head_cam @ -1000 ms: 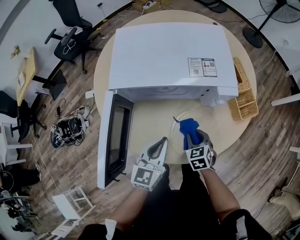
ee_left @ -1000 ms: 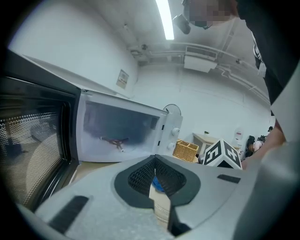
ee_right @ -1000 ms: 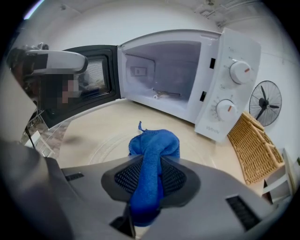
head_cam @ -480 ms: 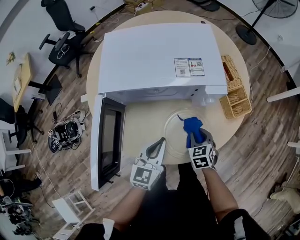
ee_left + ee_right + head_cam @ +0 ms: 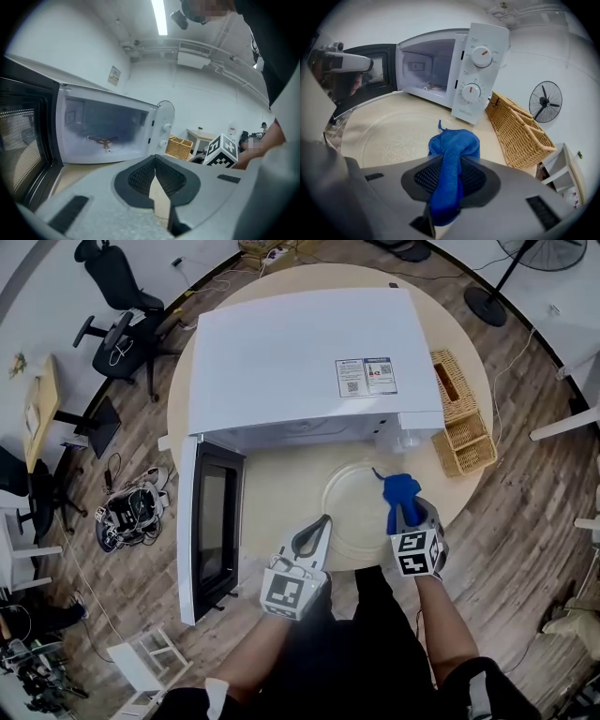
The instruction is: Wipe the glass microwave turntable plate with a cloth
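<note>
At plate (image 5: 349,517) edge, right gripper (image 5: 402,511) clamping cloth (image 5: 399,488)

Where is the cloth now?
Head view: the cloth is pinched in the right tongs at the plate's right edge, in front of the open microwave.

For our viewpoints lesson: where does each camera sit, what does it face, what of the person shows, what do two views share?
Head view: on the head, looking down at microwave, glass plate; forearms, left gripper, right gripper.
Left gripper view: on it, facing open microwave; shut jaws.
Right gripper view: on it, facing the plate; jaws clamp blue cloth.
Shared: wicker basket.
</note>
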{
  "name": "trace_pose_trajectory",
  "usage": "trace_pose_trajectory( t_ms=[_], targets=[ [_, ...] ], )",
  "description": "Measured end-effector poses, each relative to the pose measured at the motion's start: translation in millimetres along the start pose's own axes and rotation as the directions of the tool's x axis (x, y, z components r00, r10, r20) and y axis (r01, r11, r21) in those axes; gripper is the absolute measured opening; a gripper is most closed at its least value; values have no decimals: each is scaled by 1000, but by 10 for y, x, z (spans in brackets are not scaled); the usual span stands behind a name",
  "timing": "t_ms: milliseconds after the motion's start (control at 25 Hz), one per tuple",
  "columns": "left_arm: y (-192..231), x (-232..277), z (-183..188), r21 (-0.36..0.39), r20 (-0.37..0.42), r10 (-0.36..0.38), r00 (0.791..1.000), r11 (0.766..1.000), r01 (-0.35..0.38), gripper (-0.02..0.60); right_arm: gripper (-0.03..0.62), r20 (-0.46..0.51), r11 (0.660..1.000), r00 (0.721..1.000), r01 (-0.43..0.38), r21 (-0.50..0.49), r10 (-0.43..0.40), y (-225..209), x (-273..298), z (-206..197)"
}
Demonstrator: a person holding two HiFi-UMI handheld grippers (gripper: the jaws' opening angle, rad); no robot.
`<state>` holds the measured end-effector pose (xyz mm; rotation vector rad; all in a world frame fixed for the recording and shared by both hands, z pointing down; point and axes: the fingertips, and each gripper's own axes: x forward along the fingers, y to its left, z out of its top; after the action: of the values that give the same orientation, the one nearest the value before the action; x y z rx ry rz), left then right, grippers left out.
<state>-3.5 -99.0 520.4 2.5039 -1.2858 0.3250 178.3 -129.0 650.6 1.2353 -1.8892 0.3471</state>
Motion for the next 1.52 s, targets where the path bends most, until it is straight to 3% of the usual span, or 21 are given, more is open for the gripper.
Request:
trace_pose_trajectory(
  t_ms=[400,680,920,1120,1360,1520],
  targets=[
    [-55,24,-18,-3,-4,-13,1000,1000,13,6,95,18,999,999,26,34,-27,-148,-62,-59],
    [-35,-33,-33,-4,-2,-9,1000,1000,9,6,94,96,999,995,5,49,-10,-70,-360,196],
    [85,-178,-28,2,4,19,1000,1000,-19,6,94,141,996,988,-76,51,68,224,-553,447],
    [202,-328,-79,-12,7,55,998,998,-55,6,94,162,983,971,-183,19,177,733,-548,613],
    [253,-509,-171,-44,14,76,997,996,-76,6,94,132,957,949,-289,-12,288,1340,-357,587],
    [299,-682,-229,-57,10,101,995,993,-100,6,94,92,948,944,-315,-41,318,1598,-221,545]
  ],
)
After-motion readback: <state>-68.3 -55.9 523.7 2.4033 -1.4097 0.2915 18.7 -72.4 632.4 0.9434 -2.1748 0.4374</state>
